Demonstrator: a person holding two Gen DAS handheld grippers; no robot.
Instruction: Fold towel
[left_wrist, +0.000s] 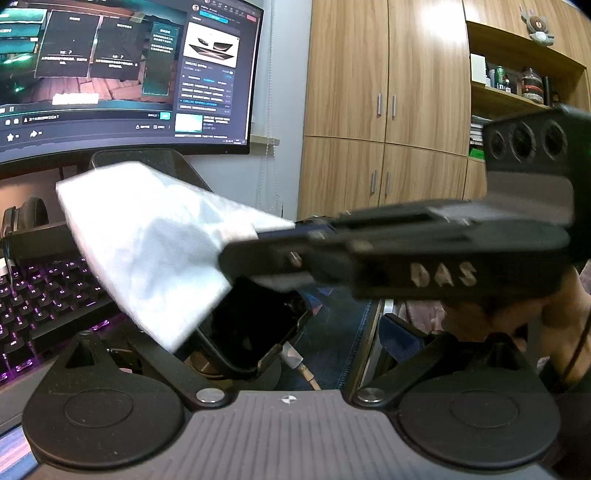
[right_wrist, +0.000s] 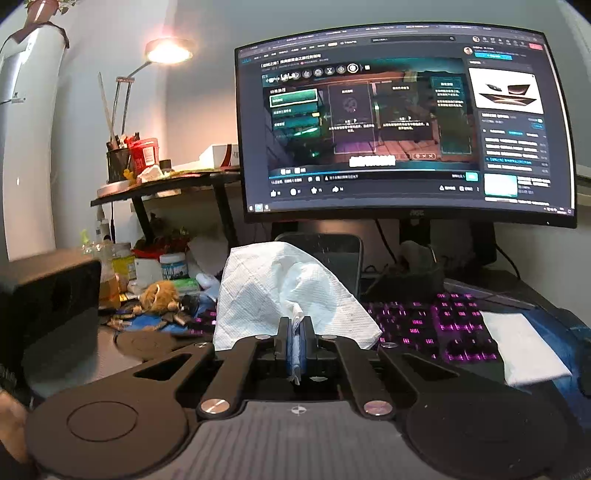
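Above the keyboard (right_wrist: 424, 325), in front of the monitor (right_wrist: 402, 122), the towel (right_wrist: 280, 291) hangs clear of the desk (right_wrist: 110, 354). It is a white embossed sheet.

**Right gripper** (right_wrist: 295, 332): the jaws are closed tight on a bunched edge of the towel, and a short tail of it shows behind the pads. The rest of the sheet fans upward and outward from the pinch. It is loosely creased and lies in no flat, squared layers. In my judgement a grip at a single gathered point suits carrying or shaking out, not creasing.

**Left gripper** (left_wrist: 288, 406): its links are splayed apart, so the jaws stand wide with nothing between them. Its camera faces the right gripper side-on. The sheet hangs in front of it, over a dark phone (left_wrist: 255, 325). In my judgement the spread jaws are placed to take a free corner, so the sheet could be stretched between two grips.

**Other findings:** a second white piece (right_wrist: 524, 350) lies flat and squared on the blue mat (right_wrist: 576, 332), right of the keyboard. Whether it is a folded towel of the same kind cannot be confirmed.

**Stage:** the airborne sheet is not neatly folded. This fits either a sheet being lifted for spreading or one being moved partway through folding.

**Risk:** the thin sheet may tear at the pinch, and the phone lies under the hanging sheet.
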